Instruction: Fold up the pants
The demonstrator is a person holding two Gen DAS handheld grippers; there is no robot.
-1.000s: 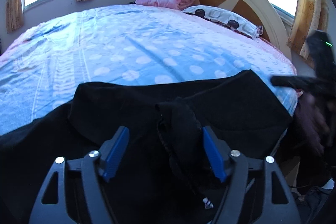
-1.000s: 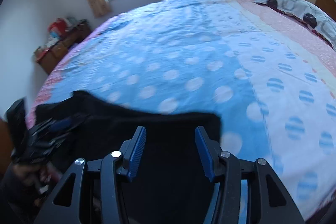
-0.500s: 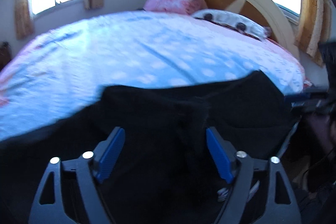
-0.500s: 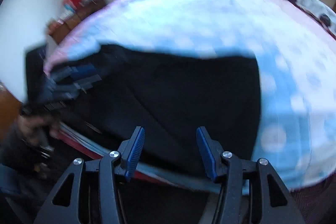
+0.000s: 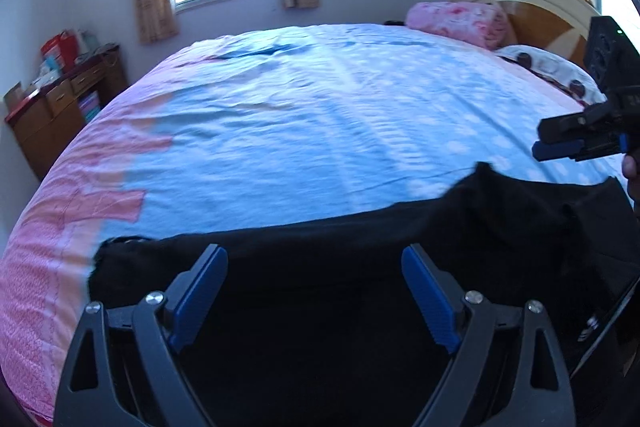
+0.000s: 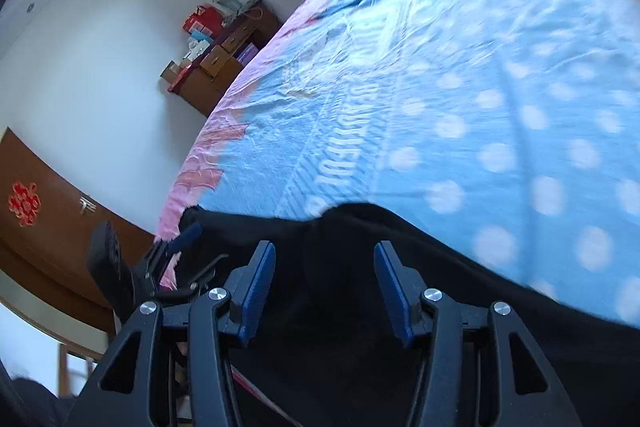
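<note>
Black cloth, the pants [image 5: 360, 267] lie spread along the near edge of the bed [image 5: 320, 115], a hem corner at the left and a rumpled peak toward the right. They look soft and limp (likely light, prone to sag and bunch), so a pinch on a corner or a seam edge should serve better than one on the middle. The left gripper [image 5: 314, 291] hangs over them with jaws opening, nothing pressed between them. The right gripper [image 6: 324, 287] stands part spread above the cloth, gripping nothing that I can see.
</note>
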